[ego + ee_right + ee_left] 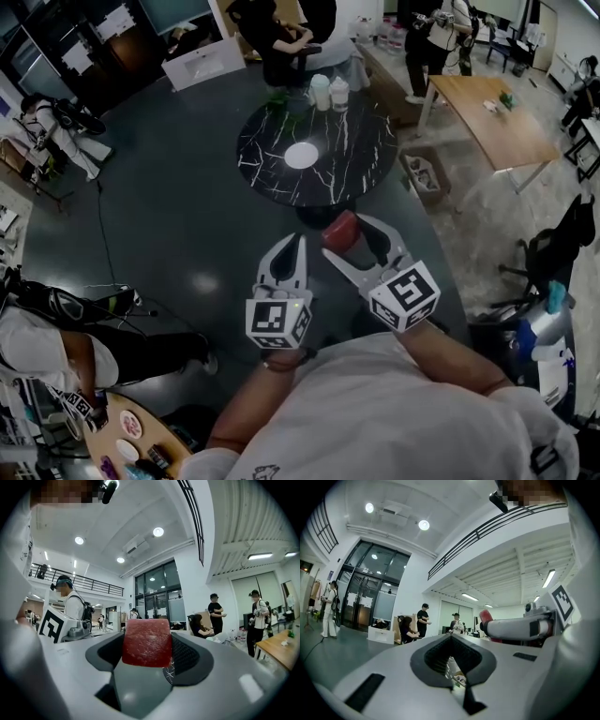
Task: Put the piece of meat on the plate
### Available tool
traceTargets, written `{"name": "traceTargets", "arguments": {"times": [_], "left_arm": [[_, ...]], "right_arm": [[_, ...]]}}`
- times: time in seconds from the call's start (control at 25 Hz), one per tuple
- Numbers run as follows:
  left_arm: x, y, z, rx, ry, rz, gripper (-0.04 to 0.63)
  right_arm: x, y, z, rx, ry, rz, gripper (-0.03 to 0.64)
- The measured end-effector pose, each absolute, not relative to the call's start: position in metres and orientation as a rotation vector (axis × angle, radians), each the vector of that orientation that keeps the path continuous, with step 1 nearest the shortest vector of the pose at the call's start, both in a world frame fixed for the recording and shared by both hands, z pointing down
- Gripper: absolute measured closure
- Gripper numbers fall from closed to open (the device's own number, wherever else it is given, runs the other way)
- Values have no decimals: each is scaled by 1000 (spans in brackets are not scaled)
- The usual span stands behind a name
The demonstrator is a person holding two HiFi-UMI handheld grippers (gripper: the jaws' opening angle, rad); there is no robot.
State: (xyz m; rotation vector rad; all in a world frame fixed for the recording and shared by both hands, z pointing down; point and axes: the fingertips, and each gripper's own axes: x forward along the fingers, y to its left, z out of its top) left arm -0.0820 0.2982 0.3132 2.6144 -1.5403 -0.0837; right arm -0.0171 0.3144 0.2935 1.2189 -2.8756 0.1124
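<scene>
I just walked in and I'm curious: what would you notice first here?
The red piece of meat jumps out, pinched in the right gripper and held up in the air. Past it stands a round black table with white veins, and a white plate sits in its middle.

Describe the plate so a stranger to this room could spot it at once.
In the head view, find the round black table with white veins, straight ahead in the middle of the dark floor. The plate lies near its centre. It is the only flat white disc there, while the two pale containers at the far edge stand tall.
</scene>
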Motion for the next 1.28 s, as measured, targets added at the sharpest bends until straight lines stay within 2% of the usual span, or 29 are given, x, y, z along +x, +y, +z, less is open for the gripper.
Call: {"name": "traceTargets", "arguments": {"times": [0.56, 1.28], "left_arm": [[-75, 225, 316, 2567, -1605, -88, 589], [-33, 99, 336, 2525, -1623, -86, 589]], "right_arm": [[-14, 239, 295, 1118, -2911, 122, 318], [23, 115, 310, 1041, -2920, 134, 318]]}}
